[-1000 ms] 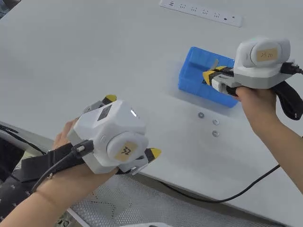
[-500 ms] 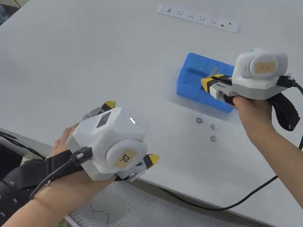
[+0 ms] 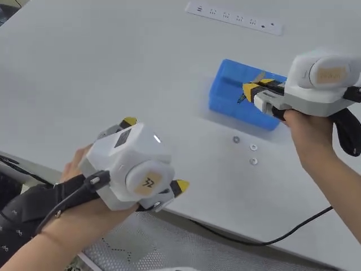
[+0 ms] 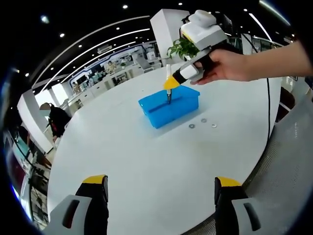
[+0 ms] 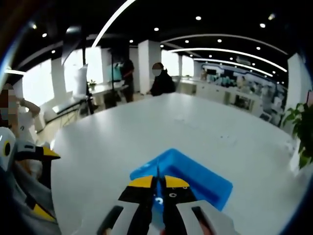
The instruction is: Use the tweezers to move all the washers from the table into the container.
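Tweezers (image 4: 168, 94), clenched in the right gripper (image 3: 249, 91), are still hovering over the container (image 3: 227, 97), three washers (image 3: 253, 147) waiting, left gripper (image 4: 161, 181) released.

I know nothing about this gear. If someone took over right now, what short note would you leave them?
Right hand-held gripper: shut on the tweezers, tips pointing down over the blue container.
Left hand-held gripper: open, empty, by the near edge of the table.
Three washers lie on the table beside the container.
Done: I cannot tell whether any washers are inside yet.
Left: tweeze those three into the container.
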The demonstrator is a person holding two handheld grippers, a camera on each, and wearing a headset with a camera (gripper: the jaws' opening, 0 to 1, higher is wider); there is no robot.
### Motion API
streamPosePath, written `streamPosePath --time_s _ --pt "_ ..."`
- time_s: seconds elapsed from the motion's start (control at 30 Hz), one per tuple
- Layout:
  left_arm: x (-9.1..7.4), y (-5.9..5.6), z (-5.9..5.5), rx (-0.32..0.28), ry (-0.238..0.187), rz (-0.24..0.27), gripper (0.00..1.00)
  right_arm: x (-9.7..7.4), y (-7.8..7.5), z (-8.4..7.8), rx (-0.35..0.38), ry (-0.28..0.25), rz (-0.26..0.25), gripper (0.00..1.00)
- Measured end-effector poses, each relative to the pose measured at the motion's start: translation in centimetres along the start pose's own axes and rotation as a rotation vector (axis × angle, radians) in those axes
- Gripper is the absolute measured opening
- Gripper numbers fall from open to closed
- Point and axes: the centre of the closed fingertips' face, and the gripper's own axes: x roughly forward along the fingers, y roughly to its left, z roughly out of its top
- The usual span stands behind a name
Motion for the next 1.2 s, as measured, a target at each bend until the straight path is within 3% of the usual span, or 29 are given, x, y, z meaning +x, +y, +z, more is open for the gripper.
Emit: streamPosePath --time_s 0.17,0.43,0.7,0.77,0.8,0.93,1.2 --pt "0.0 -0.1 0.0 0.001 0.000 -0.006 0.92 -1.4 0.5 1.3 0.010 -0.041 -0.005 0.03" --pt "-0.1 0.0 0.1 -0.006 -0.006 -0.005 0.92 -2.8 1.4 1.7 0.017 -0.062 0.004 0.03" --pt "-0.2 -0.1 0.3 -0.020 -0.017 -0.012 0.93 -3.4 2.4 -0.6 0.033 -0.025 0.010 0.03" --pt "-0.3 -0.5 0.5 -0.032 -0.030 -0.031 0.95 -3.5 2.5 -1.2 0.032 -0.016 0.012 0.03" --pt "-0.4 -0.9 1.1 -0.050 -0.058 -0.053 0.97 -3.6 2.6 -1.7 0.036 -0.006 0.013 0.03" --pt "-0.6 -0.9 1.7 -0.071 -0.092 -0.064 0.99 -3.5 2.6 -3.1 0.037 0.025 0.012 0.03" --pt "-0.7 -1.0 2.0 -0.082 -0.107 -0.066 0.99 -3.1 2.6 -5.8 0.049 0.080 0.013 0.03"
